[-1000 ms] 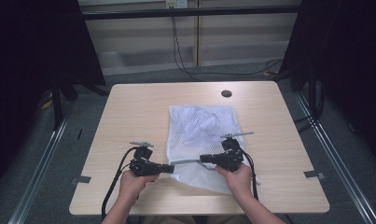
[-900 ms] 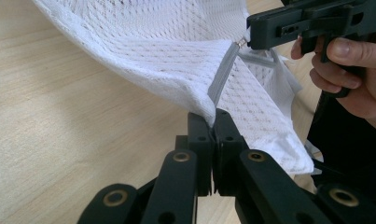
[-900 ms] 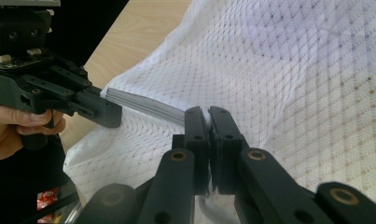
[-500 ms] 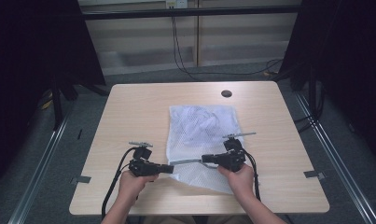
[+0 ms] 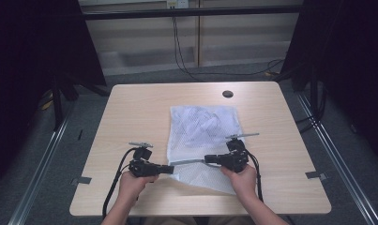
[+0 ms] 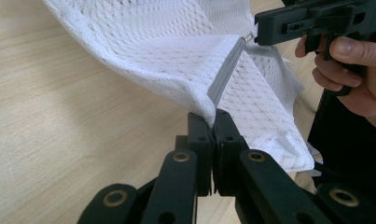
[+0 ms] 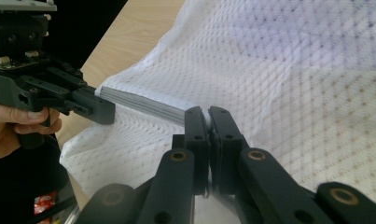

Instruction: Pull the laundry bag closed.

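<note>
- On the wooden table (image 5: 144, 108), towards its near middle, lies a white mesh bag (image 5: 203, 126); no writing is readable on it.
- Its grey zipper strip (image 5: 189, 162) stretches taut between the two tools, lifted off the tabletop.
- The left gripper (image 5: 171, 169) is clamped on the strip's left end.
- The right gripper (image 5: 206, 160) pinches the other end.

- A white mesh laundry bag (image 5: 205, 136) lies flat on the near middle of the table, something pale bunched inside its far half.
- Its grey zipper edge (image 5: 189, 161), on the near left, is lifted and stretched taut.
</note>
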Demonstrator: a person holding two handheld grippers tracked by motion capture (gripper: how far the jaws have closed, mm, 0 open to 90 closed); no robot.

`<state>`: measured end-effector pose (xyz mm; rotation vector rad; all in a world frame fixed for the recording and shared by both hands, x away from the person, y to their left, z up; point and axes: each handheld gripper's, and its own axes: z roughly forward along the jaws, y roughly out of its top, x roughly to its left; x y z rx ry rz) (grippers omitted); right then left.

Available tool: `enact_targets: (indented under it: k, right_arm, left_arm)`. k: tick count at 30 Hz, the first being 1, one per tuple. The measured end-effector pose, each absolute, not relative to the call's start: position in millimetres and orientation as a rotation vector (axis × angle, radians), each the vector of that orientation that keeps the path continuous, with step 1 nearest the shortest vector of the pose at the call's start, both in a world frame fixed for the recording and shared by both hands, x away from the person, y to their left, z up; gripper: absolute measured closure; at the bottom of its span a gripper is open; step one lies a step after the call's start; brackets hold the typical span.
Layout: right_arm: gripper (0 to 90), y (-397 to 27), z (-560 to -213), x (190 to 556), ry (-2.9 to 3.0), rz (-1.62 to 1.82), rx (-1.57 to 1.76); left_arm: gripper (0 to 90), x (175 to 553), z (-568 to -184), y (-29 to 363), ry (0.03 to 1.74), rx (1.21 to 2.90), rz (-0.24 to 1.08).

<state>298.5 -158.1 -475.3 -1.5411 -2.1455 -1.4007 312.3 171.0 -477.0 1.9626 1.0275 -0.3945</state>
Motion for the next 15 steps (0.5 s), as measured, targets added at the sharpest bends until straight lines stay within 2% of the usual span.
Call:
enact_targets:
  k: [15]
  right_arm:
    - [86.8,-164.3,-473.6,296.0,-2.15,-1.405,-1.535]
  left_arm:
    - [88.3,312.1,-477.4,169.8,1.02,1.968,-0.401]
